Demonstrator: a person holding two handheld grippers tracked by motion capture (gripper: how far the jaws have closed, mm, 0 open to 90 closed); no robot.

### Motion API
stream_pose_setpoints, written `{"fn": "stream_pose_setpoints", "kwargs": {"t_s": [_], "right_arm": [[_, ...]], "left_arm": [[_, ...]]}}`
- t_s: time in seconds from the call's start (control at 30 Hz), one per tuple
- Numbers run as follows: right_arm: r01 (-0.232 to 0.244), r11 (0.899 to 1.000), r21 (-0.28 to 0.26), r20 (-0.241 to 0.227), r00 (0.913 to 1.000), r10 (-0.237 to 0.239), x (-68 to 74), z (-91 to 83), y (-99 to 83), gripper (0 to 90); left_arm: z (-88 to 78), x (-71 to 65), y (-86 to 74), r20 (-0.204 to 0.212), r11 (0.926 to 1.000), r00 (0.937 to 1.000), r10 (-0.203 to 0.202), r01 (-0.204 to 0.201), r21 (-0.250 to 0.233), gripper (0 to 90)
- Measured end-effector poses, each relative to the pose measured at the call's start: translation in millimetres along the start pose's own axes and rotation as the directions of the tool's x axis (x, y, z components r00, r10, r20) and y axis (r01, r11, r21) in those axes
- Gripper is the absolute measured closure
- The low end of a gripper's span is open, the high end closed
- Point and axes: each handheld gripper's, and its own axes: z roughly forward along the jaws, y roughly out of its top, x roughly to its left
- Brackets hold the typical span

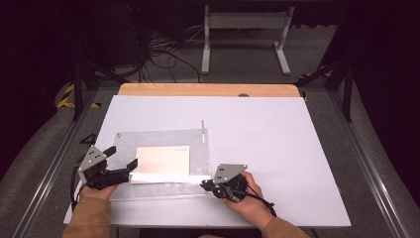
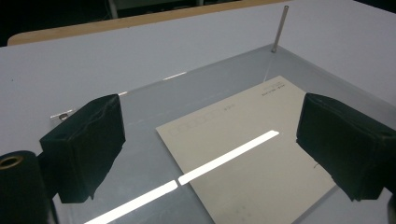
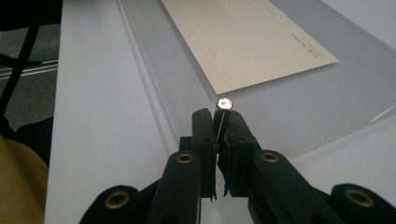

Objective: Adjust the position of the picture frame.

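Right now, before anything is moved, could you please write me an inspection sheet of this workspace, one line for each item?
Surface: white table top, wooden strip along its far edge.
Job's things: clear acrylic sheet lying flat; cream paper card on it; thin upright metal pin at its far right corner; another small metal pin at the near right corner.
Clutter: nothing seen.
Grippers: left gripper open, jaws either side of the card's left edge; right gripper shut on the small metal pin.
Cables: a black cable trails from the right gripper; loose cables on the floor beyond.
Surroundings: grey floor, white stand, dark curtains.
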Motion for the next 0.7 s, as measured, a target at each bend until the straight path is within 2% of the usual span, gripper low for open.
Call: {"fn": "stream_pose_setpoints", "kwargs": {"t_s": [0.13, 0.27, 0.47, 0.6, 0.63, 0.7], "right_arm": [[0.011, 1.000, -0.006, 0.041, 0.9991, -0.010, -7.9, -9.8, 2.1, 84.3], [0.000, 1.000, -0.013, 0.090, 0.9959, 0.001, -21.8, -21.2, 3.7, 84.4], [-0.047, 0.999, -0.023, 0.188, 0.9810, 0.050, -55.9, -42.7, 1.8, 84.8], [-0.078, 0.997, -0.013, 0.237, 0.9682, 0.079, -75.3, -48.3, -1.1, 84.9], [-0.078, 0.997, -0.013, 0.237, 0.9682, 0.079, -75.3, -48.3, -1.1, 84.9], [-0.086, 0.996, -0.012, 0.258, 0.9623, 0.086, -83.9, -49.6, -1.4, 84.8]], "left_arm": [[0.2, 0.3, -0.2, 0.000, 1.0000, 1.0000, -0.001, 0.001, 0.000, 8.2], [0.0, 0.2, -0.1, -0.003, 1.0000, 1.0000, -0.002, 0.002, 0.000, 8.2], [1.2, 1.3, -1.3, -0.002, 1.0000, 1.0000, -0.008, 0.008, 0.004, 8.1], [1.9, 1.0, -1.6, 0.000, 0.9999, 1.0000, -0.007, 0.007, 0.008, 8.2], [2.0, 0.8, -1.6, 0.001, 0.9999, 1.0000, -0.007, 0.007, 0.010, 8.2], [2.5, 0.6, -1.7, 0.001, 0.9999, 1.0000, -0.006, 0.006, 0.012, 8.2]]}}
